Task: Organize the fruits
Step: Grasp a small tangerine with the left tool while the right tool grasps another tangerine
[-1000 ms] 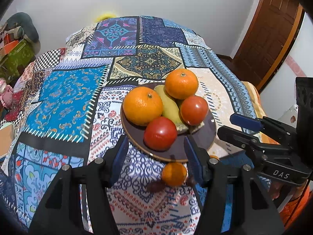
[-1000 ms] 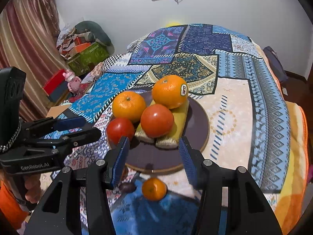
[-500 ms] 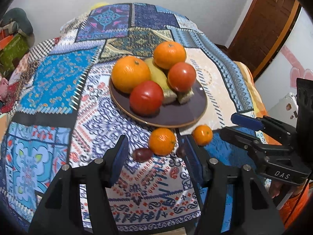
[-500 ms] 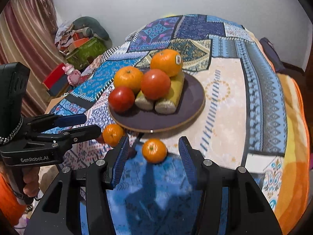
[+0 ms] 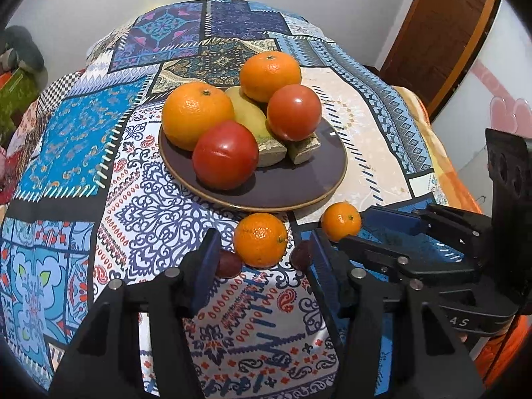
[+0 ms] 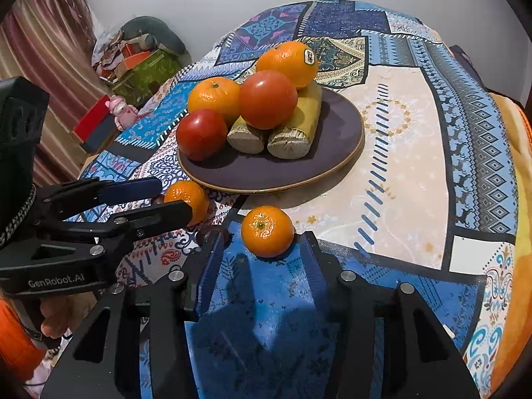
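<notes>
A dark plate (image 5: 299, 196) (image 6: 342, 153) holds two large oranges, two tomatoes and two cut yellow bananas. In front of it, on the patterned cloth, lie two small mandarins. The left mandarin (image 5: 260, 239) (image 6: 188, 199) sits between the fingertips of my left gripper (image 5: 264, 237) (image 6: 174, 196), whose jaws are closing with small gaps still showing at both sides. The right mandarin (image 6: 267, 231) (image 5: 340, 221) sits between the tips of my right gripper (image 6: 262, 237) (image 5: 355, 229), also closing, its pads close to the fruit but not pressing on it.
Two small dark red fruits (image 5: 229, 264) (image 5: 301, 252) lie on the cloth beside the left mandarin, close to my left fingers. The cloth's front edge drops off below the grippers. Boxes and a pink toy (image 6: 119, 108) are on the floor at the left. A wooden door (image 5: 442, 40) stands at the right.
Both grippers have come down and forward, so each small mandarin now lies between a pair of fingertips. The jaws of both have narrowed slightly. The plate and its fruit have not moved.
</notes>
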The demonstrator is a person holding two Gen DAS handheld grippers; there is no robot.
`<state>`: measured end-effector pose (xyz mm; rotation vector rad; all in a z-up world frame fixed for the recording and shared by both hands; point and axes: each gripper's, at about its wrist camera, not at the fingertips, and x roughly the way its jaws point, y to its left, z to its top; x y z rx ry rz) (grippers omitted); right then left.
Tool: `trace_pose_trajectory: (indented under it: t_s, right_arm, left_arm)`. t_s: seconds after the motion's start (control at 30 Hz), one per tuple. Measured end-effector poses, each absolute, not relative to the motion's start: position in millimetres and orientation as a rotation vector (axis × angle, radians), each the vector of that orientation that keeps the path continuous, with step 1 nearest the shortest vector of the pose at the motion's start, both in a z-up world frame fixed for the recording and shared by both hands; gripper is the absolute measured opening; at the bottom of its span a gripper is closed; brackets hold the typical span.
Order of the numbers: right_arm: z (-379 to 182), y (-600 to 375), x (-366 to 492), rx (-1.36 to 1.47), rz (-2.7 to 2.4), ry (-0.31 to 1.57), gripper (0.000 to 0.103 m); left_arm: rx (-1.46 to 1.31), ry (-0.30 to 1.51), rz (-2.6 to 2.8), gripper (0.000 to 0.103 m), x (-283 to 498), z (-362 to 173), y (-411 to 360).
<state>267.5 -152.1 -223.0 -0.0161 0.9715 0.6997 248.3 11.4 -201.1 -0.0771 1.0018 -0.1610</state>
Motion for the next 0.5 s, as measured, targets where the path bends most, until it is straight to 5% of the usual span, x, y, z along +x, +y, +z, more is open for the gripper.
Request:
trace_pose_trajectory:
  t_s: [0.5]
  right_arm:
    - [-232.0,-148.7,271.3,-0.031,0.691,0.985,0.033]
  left_arm:
    - [-0.048,1.018,-0.204,0.036,256.3,-209.4,7.8]
